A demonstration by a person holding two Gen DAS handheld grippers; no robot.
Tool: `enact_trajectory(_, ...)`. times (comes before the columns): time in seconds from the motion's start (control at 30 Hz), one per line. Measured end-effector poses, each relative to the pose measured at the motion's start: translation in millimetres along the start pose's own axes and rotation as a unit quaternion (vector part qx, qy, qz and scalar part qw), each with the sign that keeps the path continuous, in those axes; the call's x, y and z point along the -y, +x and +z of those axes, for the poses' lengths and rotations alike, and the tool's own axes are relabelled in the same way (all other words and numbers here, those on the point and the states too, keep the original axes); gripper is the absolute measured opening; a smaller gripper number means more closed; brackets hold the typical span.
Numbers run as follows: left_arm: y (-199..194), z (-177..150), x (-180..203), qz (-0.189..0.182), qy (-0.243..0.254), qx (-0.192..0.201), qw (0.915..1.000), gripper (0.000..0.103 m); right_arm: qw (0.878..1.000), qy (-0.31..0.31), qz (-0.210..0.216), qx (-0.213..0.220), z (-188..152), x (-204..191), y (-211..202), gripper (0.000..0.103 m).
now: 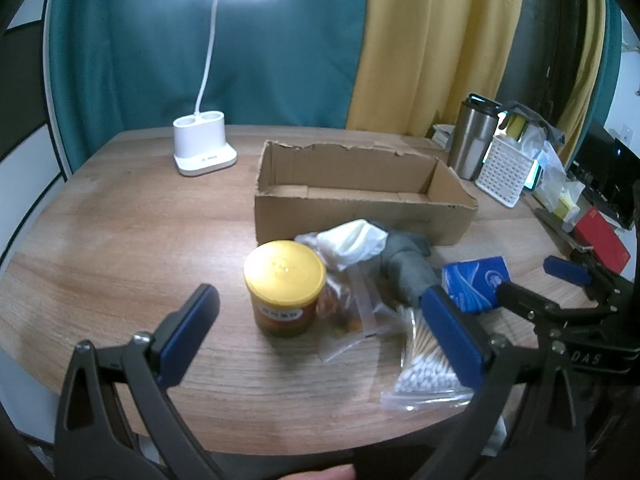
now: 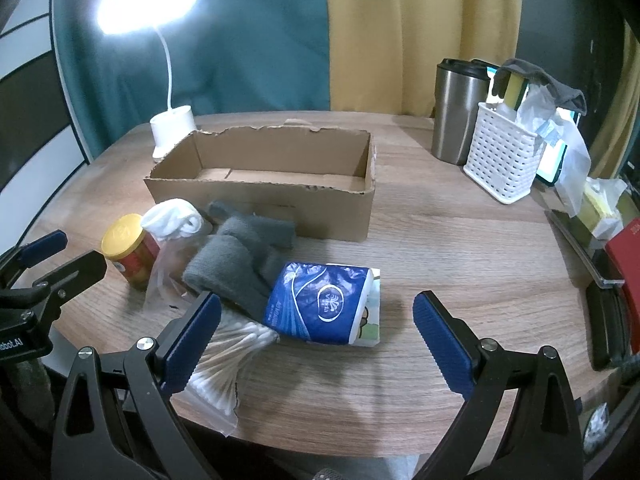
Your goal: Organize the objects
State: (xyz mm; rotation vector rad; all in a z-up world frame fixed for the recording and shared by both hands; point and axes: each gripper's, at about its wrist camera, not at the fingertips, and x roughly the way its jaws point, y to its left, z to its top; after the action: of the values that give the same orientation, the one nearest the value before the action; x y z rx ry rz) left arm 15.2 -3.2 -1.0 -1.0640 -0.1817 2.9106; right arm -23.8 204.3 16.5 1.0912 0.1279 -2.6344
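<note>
Left wrist view: the left gripper (image 1: 320,320) hangs with fingers spread wide and empty over the yellow-lidded jar (image 1: 285,289) — it stands just before the cardboard box (image 1: 360,192). The right gripper (image 2: 316,332) is likewise released, above the blue tissue pack (image 2: 320,304) — gray socks (image 2: 236,264) and cotton swabs (image 2: 232,352) lie beside it.

Jar label (image 1: 280,316) blurred, unreadable. Cotton swab bag (image 1: 424,372) partly behind left gripper's finger (image 1: 452,336). Red box (image 2: 626,280) at 3 o'clock cut off, possibly a carton.
</note>
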Motion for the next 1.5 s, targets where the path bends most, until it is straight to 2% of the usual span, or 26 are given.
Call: enact_trajectory(1.5,2.6,-3.5,-7.8,0.007,-0.010,-0.003,0.9999,0.102,1.000,0.001,-0.001,-0.004,0.3,3.2,0.9,0.098)
